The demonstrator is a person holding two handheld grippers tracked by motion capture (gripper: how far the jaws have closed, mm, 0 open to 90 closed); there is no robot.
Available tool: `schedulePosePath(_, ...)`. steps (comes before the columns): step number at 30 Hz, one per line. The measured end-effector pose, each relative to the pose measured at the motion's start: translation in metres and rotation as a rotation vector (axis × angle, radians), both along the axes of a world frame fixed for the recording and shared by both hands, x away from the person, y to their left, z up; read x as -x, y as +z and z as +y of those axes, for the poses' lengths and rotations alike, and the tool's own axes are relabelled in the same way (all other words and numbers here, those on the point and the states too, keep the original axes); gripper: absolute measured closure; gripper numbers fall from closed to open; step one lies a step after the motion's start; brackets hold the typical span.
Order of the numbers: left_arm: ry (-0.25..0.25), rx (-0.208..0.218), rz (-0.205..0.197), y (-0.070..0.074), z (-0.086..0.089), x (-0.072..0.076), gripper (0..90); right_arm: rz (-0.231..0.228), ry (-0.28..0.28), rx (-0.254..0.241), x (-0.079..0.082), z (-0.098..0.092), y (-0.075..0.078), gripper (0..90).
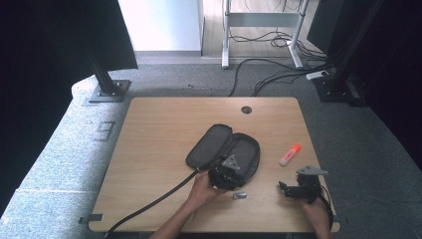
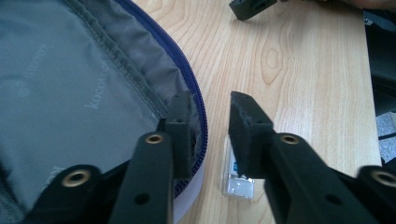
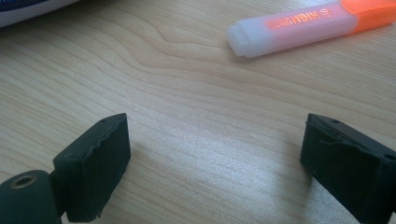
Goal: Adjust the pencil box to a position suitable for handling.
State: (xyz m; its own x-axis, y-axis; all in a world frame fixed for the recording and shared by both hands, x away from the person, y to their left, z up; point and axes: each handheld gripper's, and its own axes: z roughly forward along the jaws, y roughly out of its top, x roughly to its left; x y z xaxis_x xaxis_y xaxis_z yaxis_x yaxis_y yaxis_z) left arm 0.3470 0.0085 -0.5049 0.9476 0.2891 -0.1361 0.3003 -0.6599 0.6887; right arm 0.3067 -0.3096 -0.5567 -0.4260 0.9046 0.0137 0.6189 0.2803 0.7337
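Left hand-held gripper part-open astride pouch rim, gripping nothing; right hand-held gripper wide open, empty, near highlighter. Best: clamp rim squarely.

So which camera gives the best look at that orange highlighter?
The right gripper view: the highlighter lies close, its printed label readable. The high view shows it small, beside the open pencil case. In the left gripper view I can't find it.

Wood-grain table smooth; pouch matt cloth (stitched lining); highlighter glossy plastic.
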Motion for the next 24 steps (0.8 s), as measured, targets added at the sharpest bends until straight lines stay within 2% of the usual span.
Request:
schedulePosePath(5, 0.002, -0.019, -0.025, 0.006, 0.003, 0.002, 51.2, 0.000, 0.000, 0.000, 0.000, 0.000, 0.000, 7.9)
schedulePosePath(12, 0.030, -0.030, -0.017, 0.011, 0.009, 0.003, 30.1, 0.000, 0.000, 0.000, 0.000, 0.000, 0.000, 7.9)
schedulePosePath(18, 0.038, -0.039, -0.032, 0.013, 0.017, 0.006, 19.5, 0.000, 0.000, 0.000, 0.000, 0.000, 0.000, 7.9)
schedulePosePath(24, 0.054, -0.051, -0.041, 0.017, 0.030, 0.008, 14.9, 0.000, 0.000, 0.000, 0.000, 0.000, 0.000, 7.9)
